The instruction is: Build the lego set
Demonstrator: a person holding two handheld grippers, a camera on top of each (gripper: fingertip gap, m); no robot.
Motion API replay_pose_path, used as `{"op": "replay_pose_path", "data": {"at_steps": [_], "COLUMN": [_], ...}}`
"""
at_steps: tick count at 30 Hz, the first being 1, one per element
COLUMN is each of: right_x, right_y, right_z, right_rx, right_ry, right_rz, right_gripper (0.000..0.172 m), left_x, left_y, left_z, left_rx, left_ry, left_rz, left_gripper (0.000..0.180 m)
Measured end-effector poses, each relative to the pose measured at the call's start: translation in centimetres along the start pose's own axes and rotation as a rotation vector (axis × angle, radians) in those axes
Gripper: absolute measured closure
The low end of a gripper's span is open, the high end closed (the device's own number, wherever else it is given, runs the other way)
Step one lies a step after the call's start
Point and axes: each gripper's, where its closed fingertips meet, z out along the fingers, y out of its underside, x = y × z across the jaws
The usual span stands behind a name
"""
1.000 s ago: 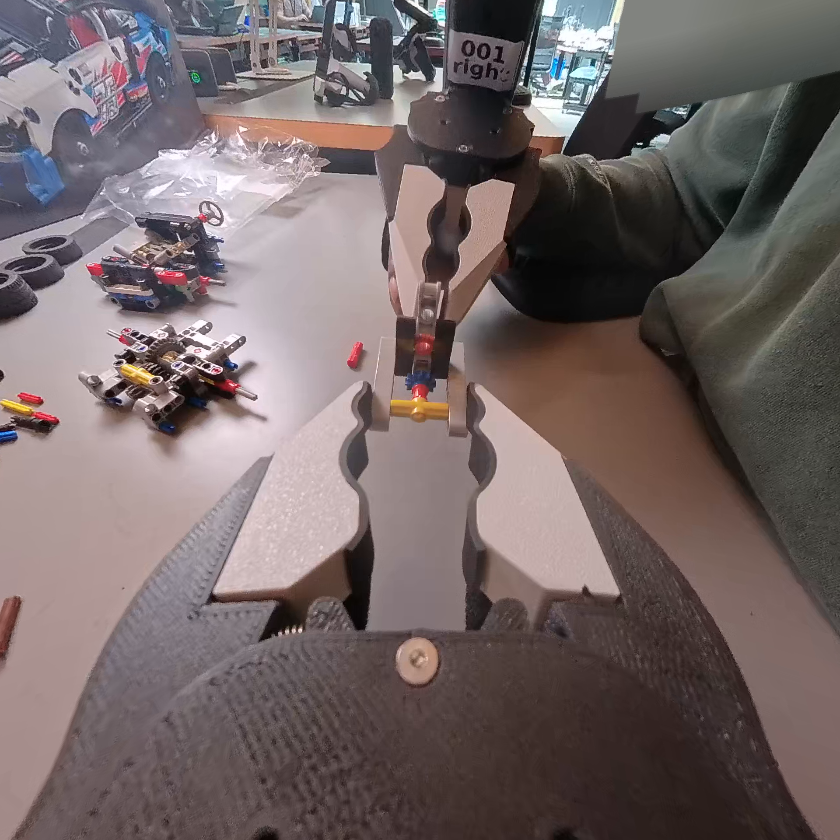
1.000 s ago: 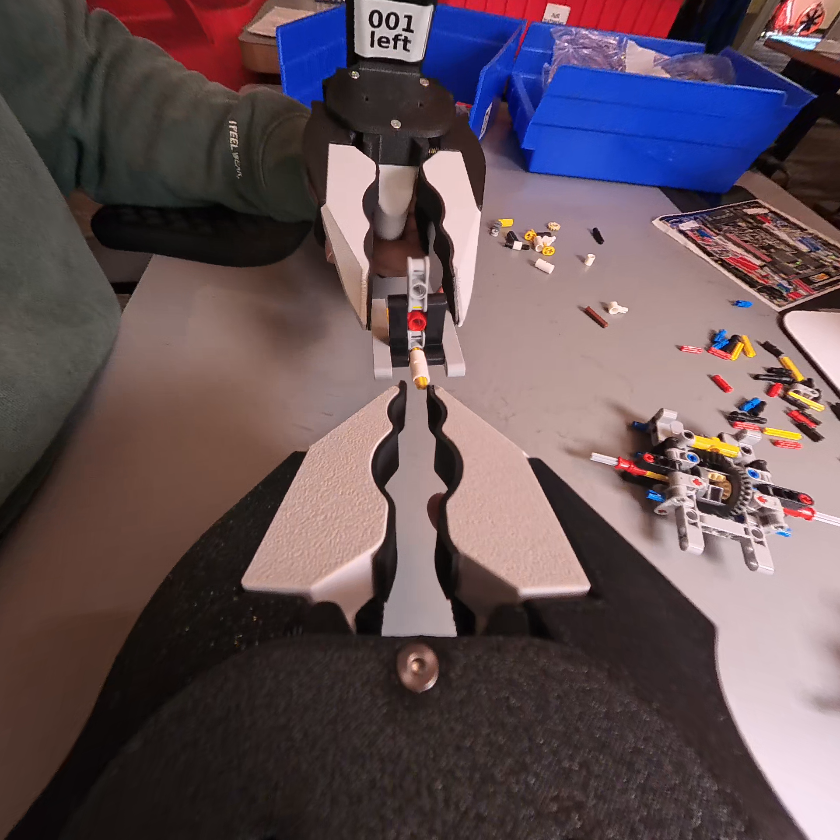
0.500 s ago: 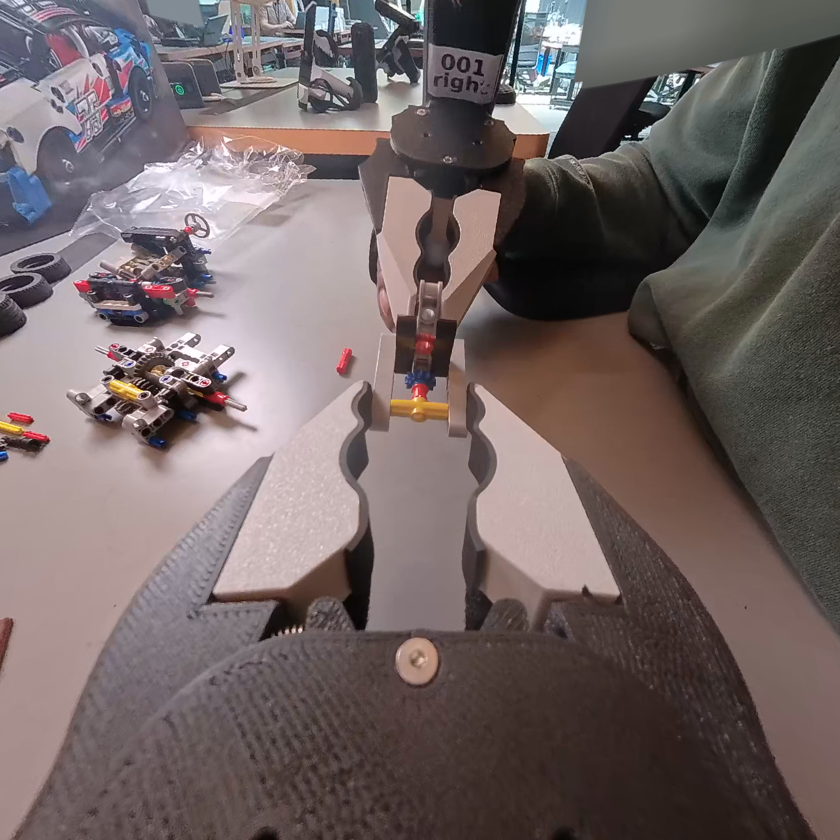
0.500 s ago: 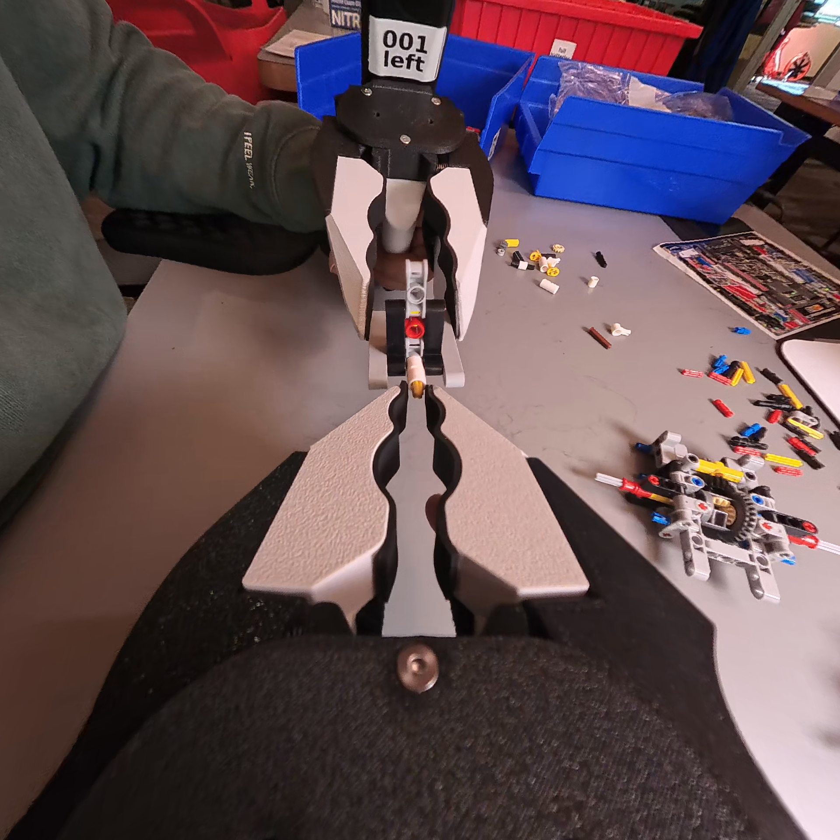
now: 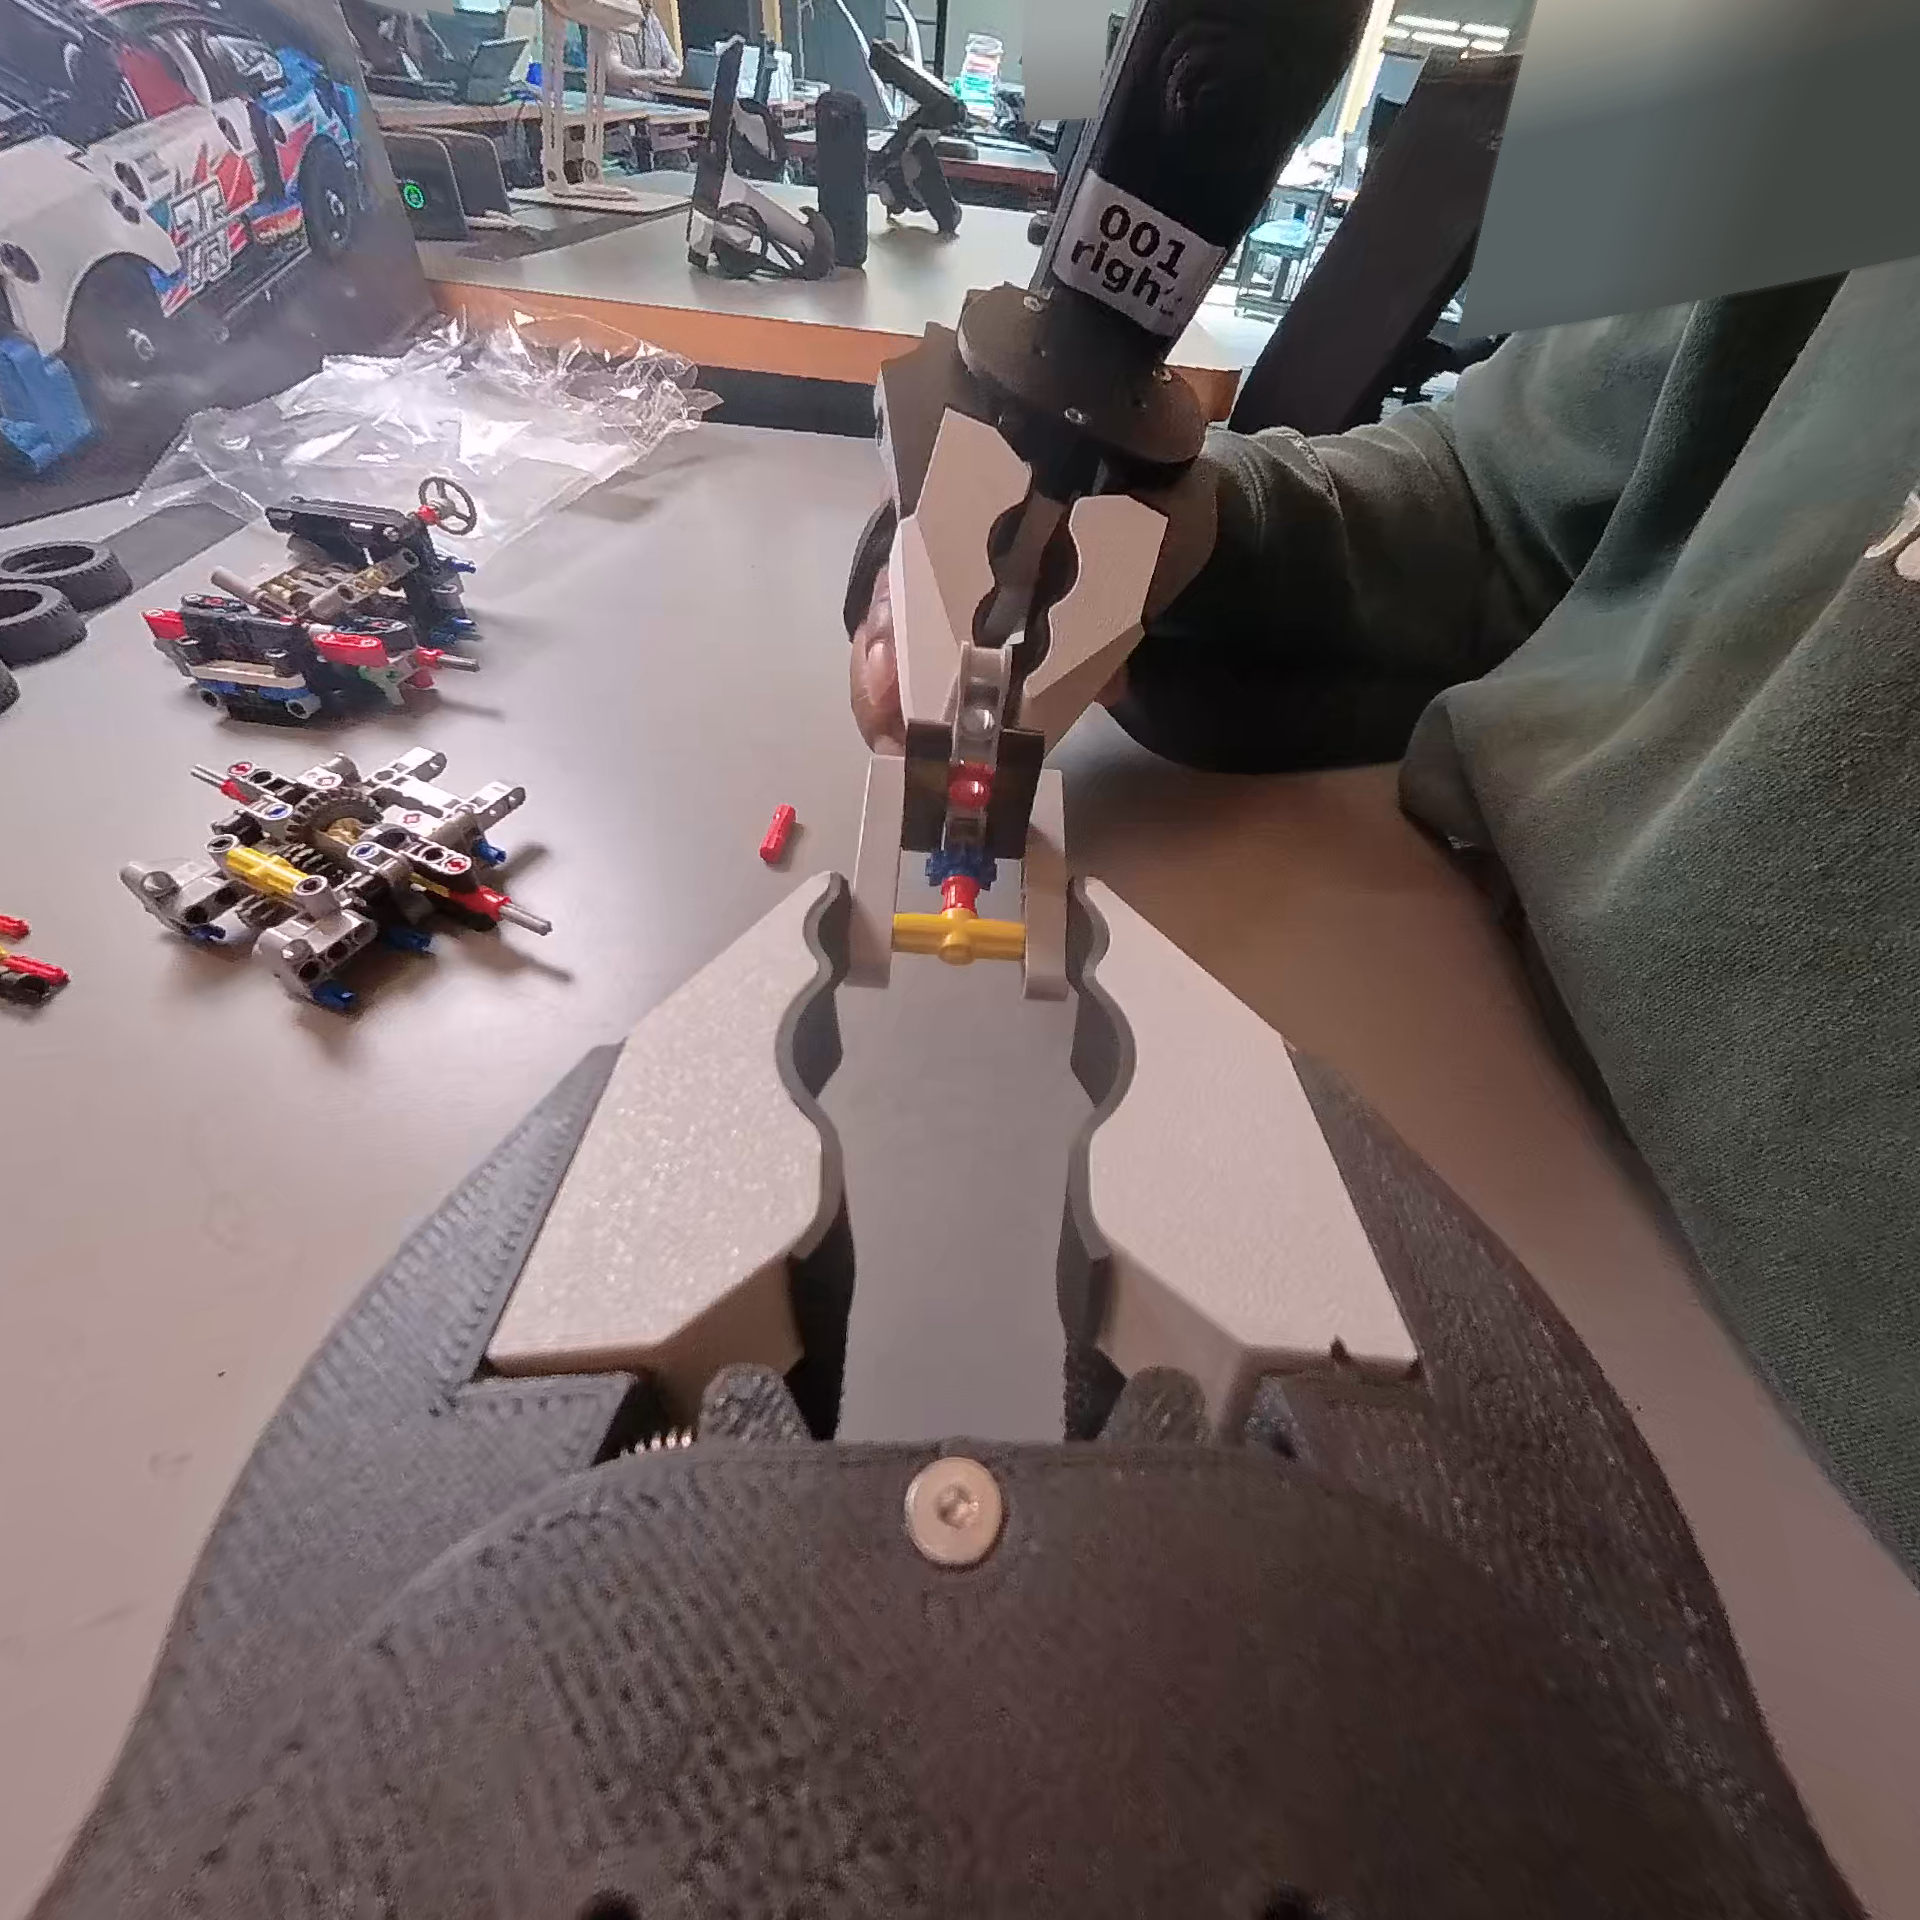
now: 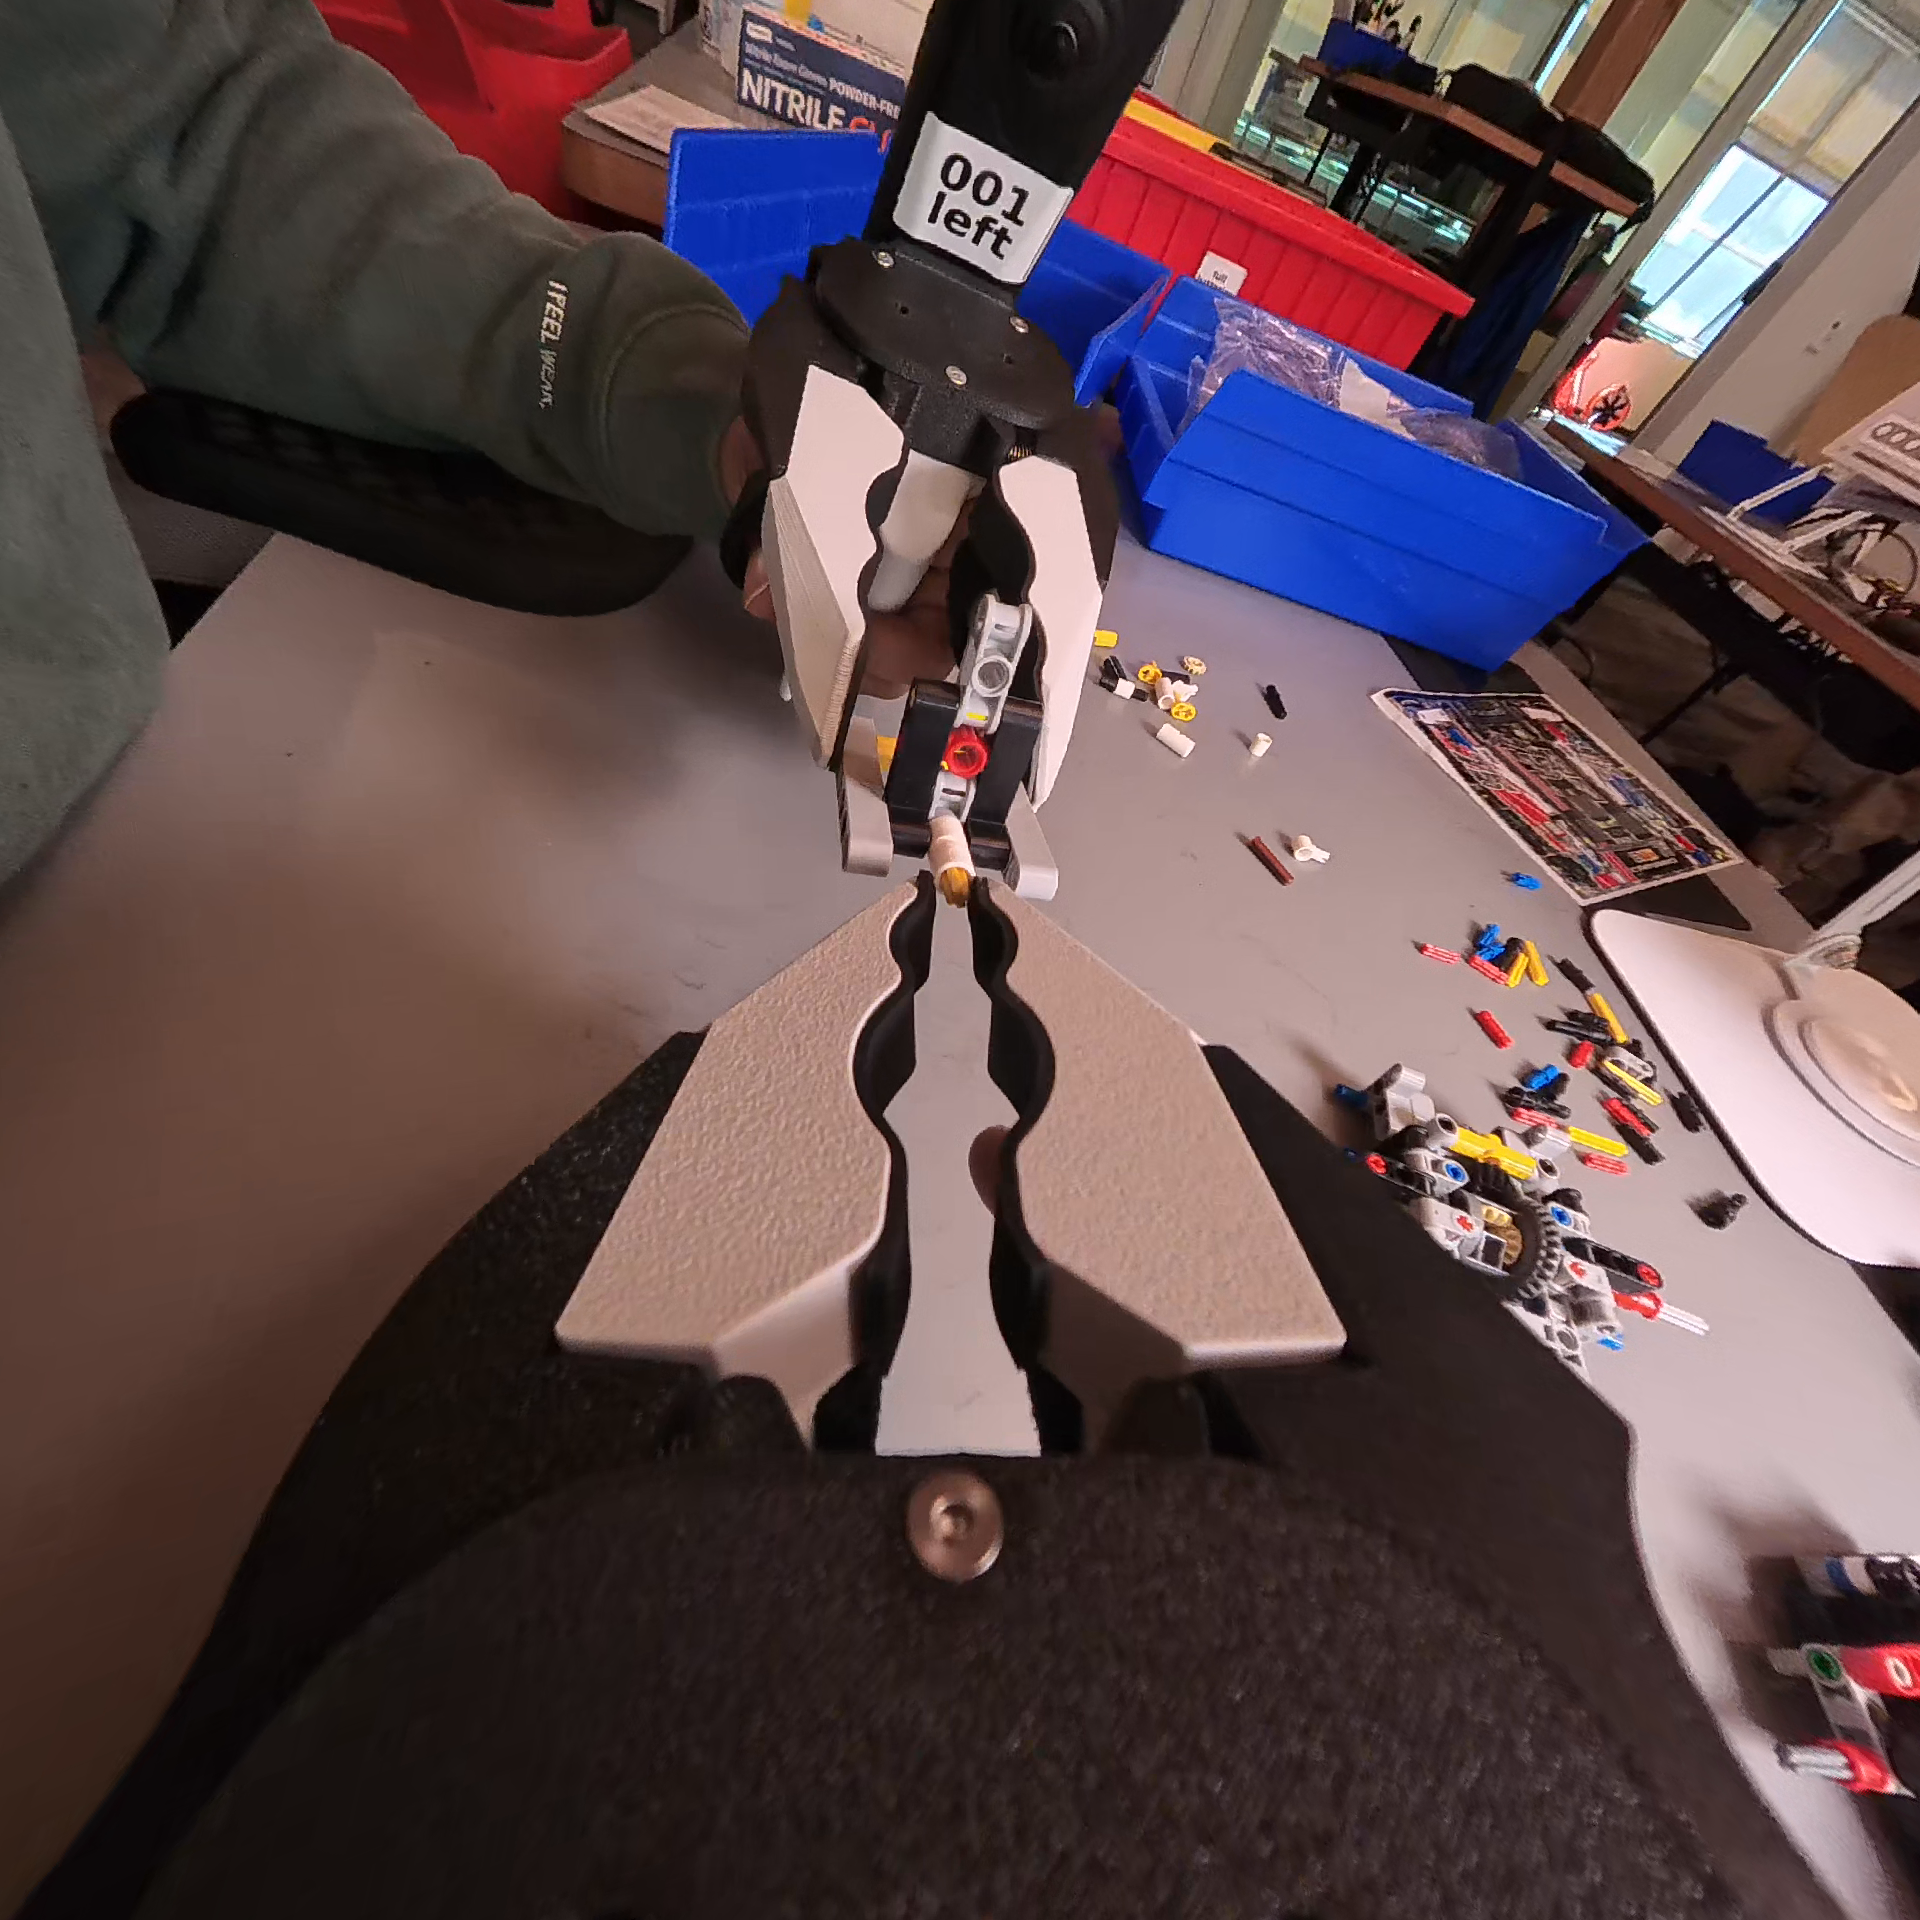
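Observation:
My left gripper (image 5: 961, 935) is shut on a small brick assembly (image 5: 971, 800), pads pressed on its two grey side beams. The assembly has a black block, an upright grey beam, a red bush, a blue gear and a yellow cross piece (image 5: 958, 935), and it is held above the table. In the right wrist view the assembly (image 6: 961, 769) hangs in the left gripper (image 6: 940, 779), with a white sleeve and a tan axle end (image 6: 953, 883) sticking out toward me. My right gripper (image 6: 953, 896) is shut on that tan axle end. It faces me in the left wrist view (image 5: 992, 665).
Two partial brick builds (image 5: 332, 862) (image 5: 312, 613), tyres (image 5: 52, 592), a plastic bag (image 5: 447, 416) and a loose red pin (image 5: 774, 831) lie to the left. Blue bins (image 6: 1351, 488), a booklet (image 6: 1558, 790), loose pieces (image 6: 1558, 1039) and another build (image 6: 1496, 1216) lie to the right. Green sleeves flank the grippers. Only a small space, under 4 cm, lies between the two pairs of fingers.
My right gripper moved forward until the tan axle end came between its tips, and the pads closed on it. Both grippers tilted slightly. The left grasp is unchanged.

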Motion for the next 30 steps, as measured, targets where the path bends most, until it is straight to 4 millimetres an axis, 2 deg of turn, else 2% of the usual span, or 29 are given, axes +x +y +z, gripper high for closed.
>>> {"op": "replay_pose_path", "data": {"at_steps": [5,7,12,14,18,21,26,30], "right_x": [0.0,-0.1,0.7,1.0,1.9,2.5,3.9,4.3], "right_y": [0.2,0.3,0.5,1.7,5.8,8.1,10.8,11.5], "right_z": [0.1,0.0,-1.2,-1.9,-3.6,-4.7,-5.5,-5.1], "right_rx": [-0.01,-0.014,-0.033,-0.105,-0.33,-0.457,-0.564,-0.57], "right_ry": [-0.005,-0.017,-0.035,-0.038,-0.004,0.021,0.073,0.062], "right_rz": [0.021,0.05,0.102,0.115,0.123,0.151,0.185,0.195], "right_gripper": [0.166,0.159,0.152,0.152,0.153,0.153,0.154,0.155], "left_x": [0.0,-0.1,-0.6,-1.0,-1.3,-1.5,-1.8,-1.8], "left_y": [0.0,0.0,0.6,1.8,4.2,5.6,7.1,7.6], "left_z": [-0.1,-0.1,-0.1,0.1,0.6,0.9,0.8,0.8], "left_rx": [-0.002,-0.003,-0.039,-0.108,-0.243,-0.323,-0.422,-0.454], "left_ry": [-0.004,-0.011,-0.039,-0.061,-0.08,-0.092,-0.118,-0.119], "left_rz": [0.007,0.013,0.035,0.049,0.047,0.05,0.065,0.072], "left_gripper": [0.14,0.14,0.14,0.14,0.14,0.14,0.14,0.14]}}
